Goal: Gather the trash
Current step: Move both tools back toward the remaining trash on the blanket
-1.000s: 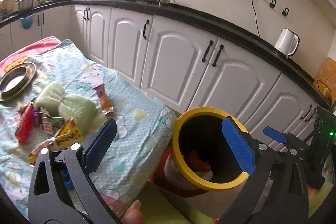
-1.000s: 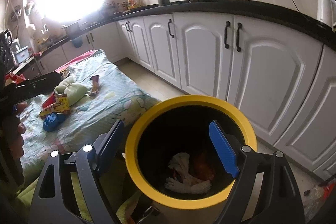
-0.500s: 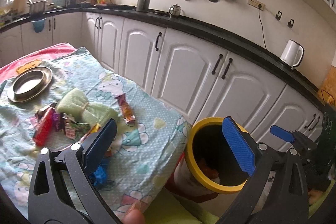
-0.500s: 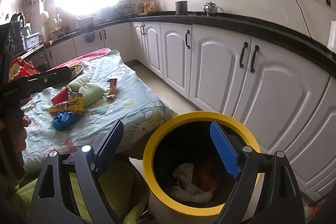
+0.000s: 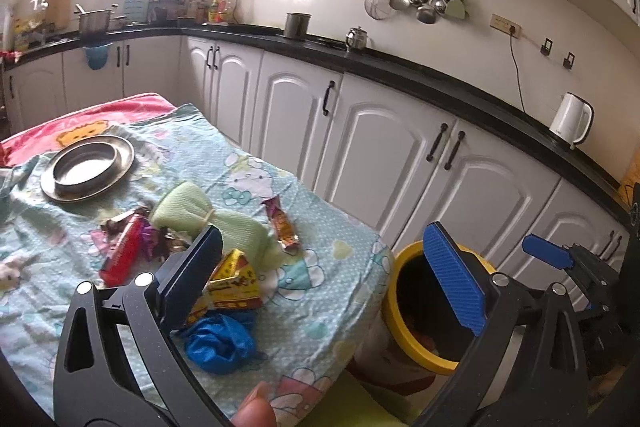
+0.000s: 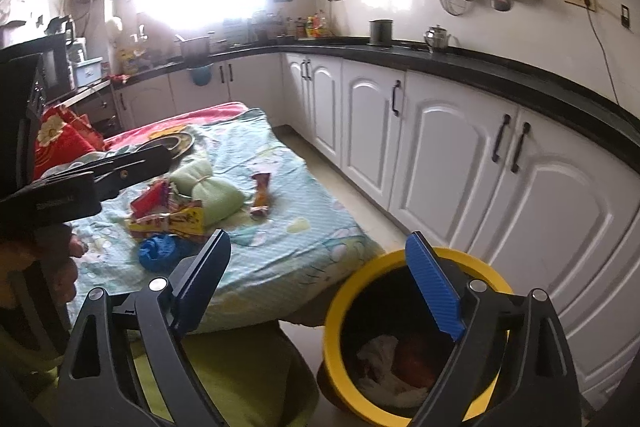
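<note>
Both grippers are spread wide with nothing in them. The left gripper (image 5: 320, 287) hangs over the near edge of the cartoon-print blanket (image 5: 320, 291), with the trash pile just ahead of its left pad: a crumpled blue plastic bag (image 5: 220, 343), a yellow snack wrapper (image 5: 234, 285), a red wrapper (image 5: 122, 255) and an orange candy wrapper (image 5: 282, 225) further back beside the green cloth bundle (image 5: 208, 223). The right gripper (image 6: 320, 291) sits above the yellow-rimmed bin (image 6: 400, 339), which has white and orange scraps inside, well apart from the pile.
</note>
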Demonstrator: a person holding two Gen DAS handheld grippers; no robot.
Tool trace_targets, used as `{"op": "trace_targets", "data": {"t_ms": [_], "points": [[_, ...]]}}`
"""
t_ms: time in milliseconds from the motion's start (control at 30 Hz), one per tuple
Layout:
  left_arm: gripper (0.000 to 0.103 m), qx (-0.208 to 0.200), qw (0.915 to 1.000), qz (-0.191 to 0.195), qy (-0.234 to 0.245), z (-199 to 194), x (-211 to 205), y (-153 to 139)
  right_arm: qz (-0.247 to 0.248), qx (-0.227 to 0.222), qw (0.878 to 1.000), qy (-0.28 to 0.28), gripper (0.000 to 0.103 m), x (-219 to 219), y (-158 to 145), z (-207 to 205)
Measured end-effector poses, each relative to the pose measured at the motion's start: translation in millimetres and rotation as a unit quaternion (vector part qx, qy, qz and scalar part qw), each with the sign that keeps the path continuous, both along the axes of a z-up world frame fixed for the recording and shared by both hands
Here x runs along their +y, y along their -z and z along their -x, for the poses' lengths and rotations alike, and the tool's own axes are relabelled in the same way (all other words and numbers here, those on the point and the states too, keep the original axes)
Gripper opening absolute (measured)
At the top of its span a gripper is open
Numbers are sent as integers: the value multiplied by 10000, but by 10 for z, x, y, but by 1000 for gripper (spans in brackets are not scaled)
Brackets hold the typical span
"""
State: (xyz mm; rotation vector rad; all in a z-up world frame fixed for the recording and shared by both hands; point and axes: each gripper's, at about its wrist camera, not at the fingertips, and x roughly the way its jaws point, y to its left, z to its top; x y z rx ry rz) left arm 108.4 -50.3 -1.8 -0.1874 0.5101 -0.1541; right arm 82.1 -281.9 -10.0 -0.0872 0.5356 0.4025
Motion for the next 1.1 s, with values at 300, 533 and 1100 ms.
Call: {"op": "trace_targets", "data": {"t_ms": [300, 533, 1100], "points": [[92, -12, 9993, 29, -365, 1, 293, 18, -89, 142, 9992, -376, 87, 324, -31, -56], [92, 11, 9968, 120, -785, 10, 670, 7, -130, 215, 9969, -752, 86, 615, -30, -103], [92, 417, 9838, 231, -1729, -2, 1536, 301, -138, 804, 9876, -1342, 86, 1268, 211, -457]]}}
